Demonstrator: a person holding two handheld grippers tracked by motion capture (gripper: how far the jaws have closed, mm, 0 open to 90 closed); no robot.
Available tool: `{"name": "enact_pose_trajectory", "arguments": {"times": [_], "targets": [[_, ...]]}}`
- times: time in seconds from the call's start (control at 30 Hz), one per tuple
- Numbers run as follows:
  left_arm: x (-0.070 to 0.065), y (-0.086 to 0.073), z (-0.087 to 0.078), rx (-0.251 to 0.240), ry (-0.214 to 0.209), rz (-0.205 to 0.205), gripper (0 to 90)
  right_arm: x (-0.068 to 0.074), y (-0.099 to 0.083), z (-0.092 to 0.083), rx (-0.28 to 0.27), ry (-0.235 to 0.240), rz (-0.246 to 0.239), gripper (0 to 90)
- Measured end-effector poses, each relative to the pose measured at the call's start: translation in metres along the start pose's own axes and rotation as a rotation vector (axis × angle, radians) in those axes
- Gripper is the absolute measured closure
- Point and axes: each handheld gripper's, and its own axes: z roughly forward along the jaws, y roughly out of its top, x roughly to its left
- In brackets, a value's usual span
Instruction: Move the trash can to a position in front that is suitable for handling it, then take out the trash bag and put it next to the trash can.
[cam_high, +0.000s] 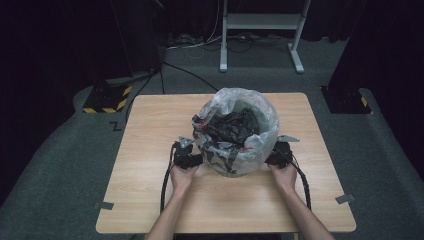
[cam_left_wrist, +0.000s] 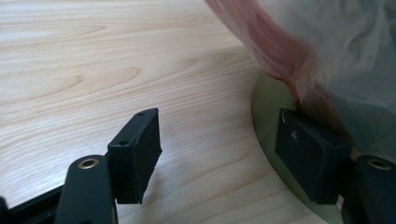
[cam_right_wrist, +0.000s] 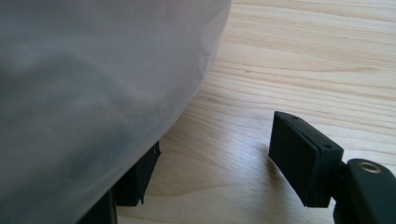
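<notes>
While one bin (cam_high: 236, 135) lined with one clear bag (cam_high: 260, 112) sits mid-bench (cam_high: 150, 150), I flank it with two tools: left hand-held gripper (cam_left_wrist: 224, 154) and right hand-held gripper (cam_right_wrist: 219, 163), both spread, pinching nothing. I judge gripping the bag's edges comes next, needing inward closure.

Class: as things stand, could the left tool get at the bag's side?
Probably yes. The left tool is open beside the bag, one pad against its base, bare table around it.
</notes>
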Motion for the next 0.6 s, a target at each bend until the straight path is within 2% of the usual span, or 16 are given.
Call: {"name": "enact_pose_trajectory", "arguments": {"times": [0.17, 0.47, 0.5, 0.57, 0.6], "targets": [[0.009, -0.006, -0.003, 0.003, 0.017, -0.020, 30.9, 0.009, 0.001, 0.004, 0.007, 0.017, -0.020, 32.9], [0.019, -0.008, -0.010, 0.025, 0.073, -0.002, 29.0, 0.024, 0.003, 0.010, 0.024, 0.036, -0.048, 29.7], [0.020, -0.008, -0.011, 0.035, 0.085, 0.006, 28.4, 0.023, 0.002, 0.011, 0.027, 0.028, -0.054, 26.7], [0.021, -0.009, -0.013, 0.046, 0.103, 0.013, 27.4, 0.021, -0.001, 0.009, 0.024, -0.015, -0.052, 26.9], [0.023, -0.011, -0.014, 0.046, 0.120, 0.019, 27.3, 0.020, -0.002, 0.008, 0.024, -0.021, -0.048, 26.8]]}}
